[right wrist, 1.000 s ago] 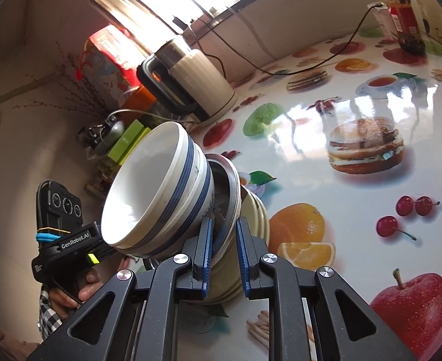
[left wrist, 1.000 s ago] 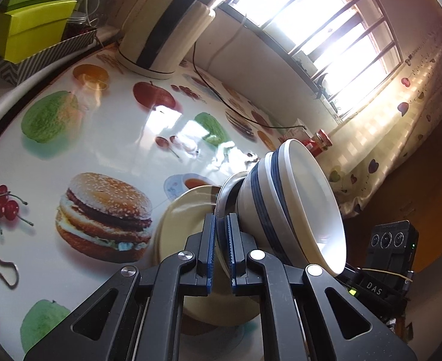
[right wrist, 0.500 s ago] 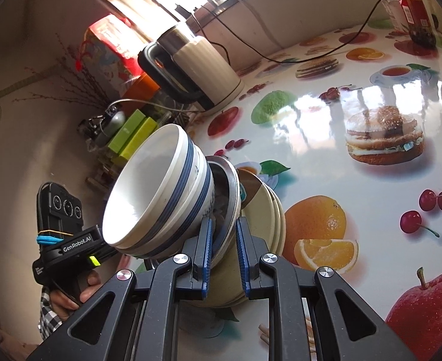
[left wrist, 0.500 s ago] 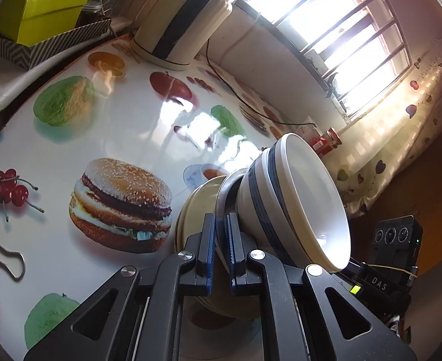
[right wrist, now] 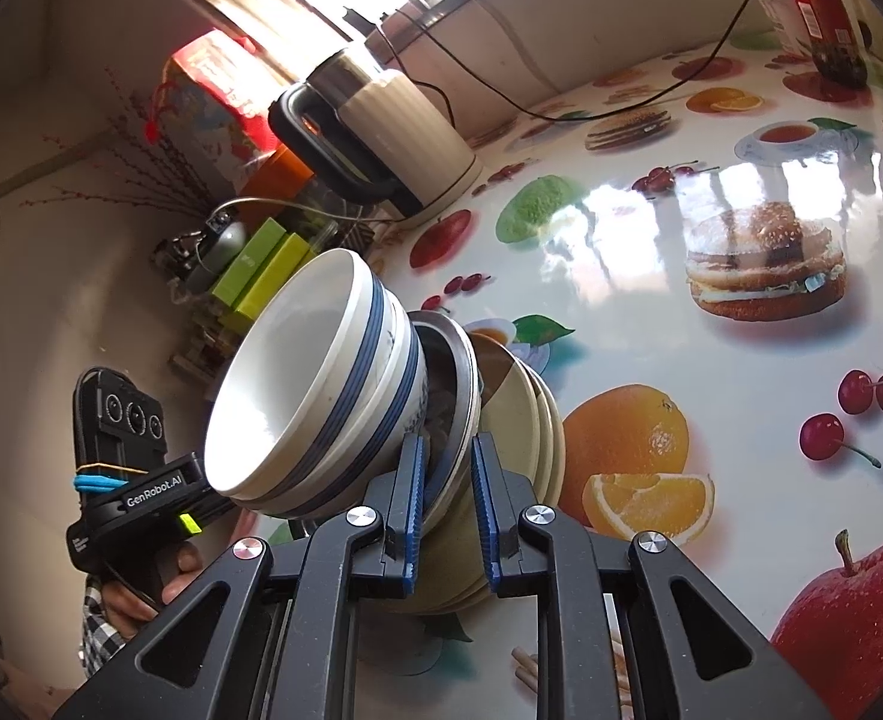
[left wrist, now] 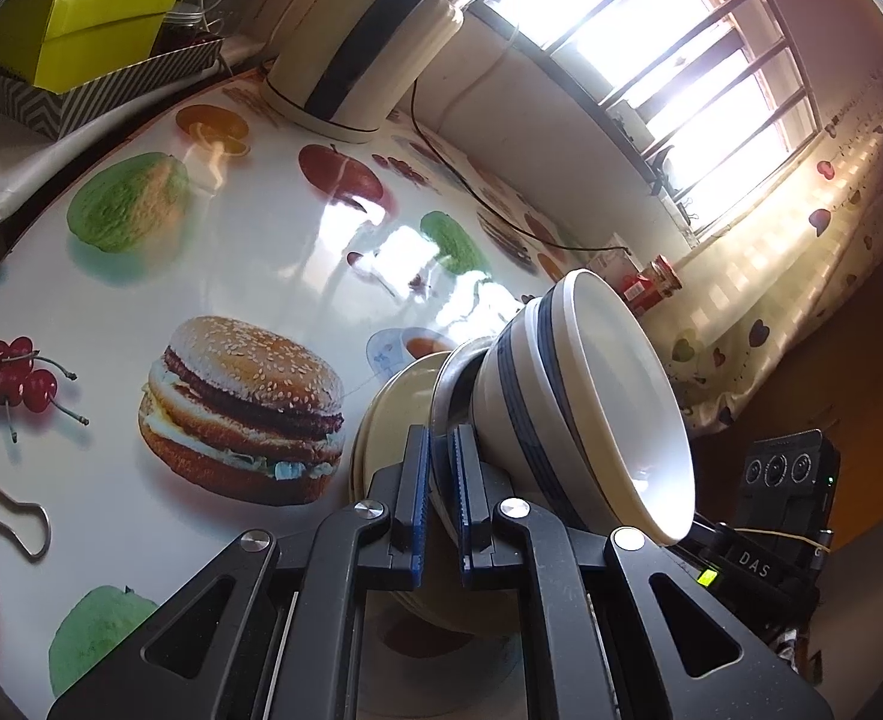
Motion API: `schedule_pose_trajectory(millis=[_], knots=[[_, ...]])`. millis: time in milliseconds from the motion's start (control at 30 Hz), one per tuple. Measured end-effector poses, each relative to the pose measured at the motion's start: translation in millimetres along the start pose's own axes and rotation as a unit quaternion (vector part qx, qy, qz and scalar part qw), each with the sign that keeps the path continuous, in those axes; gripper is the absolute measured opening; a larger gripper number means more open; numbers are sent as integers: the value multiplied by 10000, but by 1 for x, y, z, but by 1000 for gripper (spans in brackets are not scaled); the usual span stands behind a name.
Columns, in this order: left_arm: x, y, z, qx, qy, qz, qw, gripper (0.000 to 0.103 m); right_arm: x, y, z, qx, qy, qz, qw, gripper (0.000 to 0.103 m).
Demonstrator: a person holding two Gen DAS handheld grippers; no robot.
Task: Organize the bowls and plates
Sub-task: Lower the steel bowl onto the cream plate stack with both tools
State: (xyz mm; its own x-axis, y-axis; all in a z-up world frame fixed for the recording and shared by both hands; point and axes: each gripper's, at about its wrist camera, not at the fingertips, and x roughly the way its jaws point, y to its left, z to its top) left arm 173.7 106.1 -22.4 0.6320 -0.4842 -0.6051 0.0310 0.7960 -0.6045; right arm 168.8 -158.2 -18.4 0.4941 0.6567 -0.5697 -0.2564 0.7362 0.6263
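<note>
Over the table (left wrist: 111,300), both grippers (left wrist: 439,450) (right wrist: 447,456) stay clamped on the stack (left wrist: 561,396), now farther from the kettle (left wrist: 369,48).

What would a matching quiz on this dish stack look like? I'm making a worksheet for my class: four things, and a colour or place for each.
Things:
1. bowls
2. metal dish
3. plates
4. kettle

Descriptions:
A. cream, with a black handle, by the wall under the window
B. white with blue bands, nested, at the top of the tilted stack
C. pale yellowish, at the bottom of the stack
D. silvery, between the other two kinds of dish

Pairs: 1-B, 2-D, 3-C, 4-A
</note>
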Motion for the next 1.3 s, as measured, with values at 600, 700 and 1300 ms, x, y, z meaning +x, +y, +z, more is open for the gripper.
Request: schedule_pose_trajectory(millis=[600, 700, 1300], knots=[[-18, 2, -1, -107, -170, 250, 9995, 14, -10, 5, 0, 10, -154, -42, 9999, 25], [-22, 2, -2, -84, -190, 251, 9995, 14, -12, 8, 0, -40, -195, -88, 9998, 26], [-42, -9, 1, -187, -495, 142, 9985, 14, -34, 27, 3, -84, -589, 131, 9981, 32]])
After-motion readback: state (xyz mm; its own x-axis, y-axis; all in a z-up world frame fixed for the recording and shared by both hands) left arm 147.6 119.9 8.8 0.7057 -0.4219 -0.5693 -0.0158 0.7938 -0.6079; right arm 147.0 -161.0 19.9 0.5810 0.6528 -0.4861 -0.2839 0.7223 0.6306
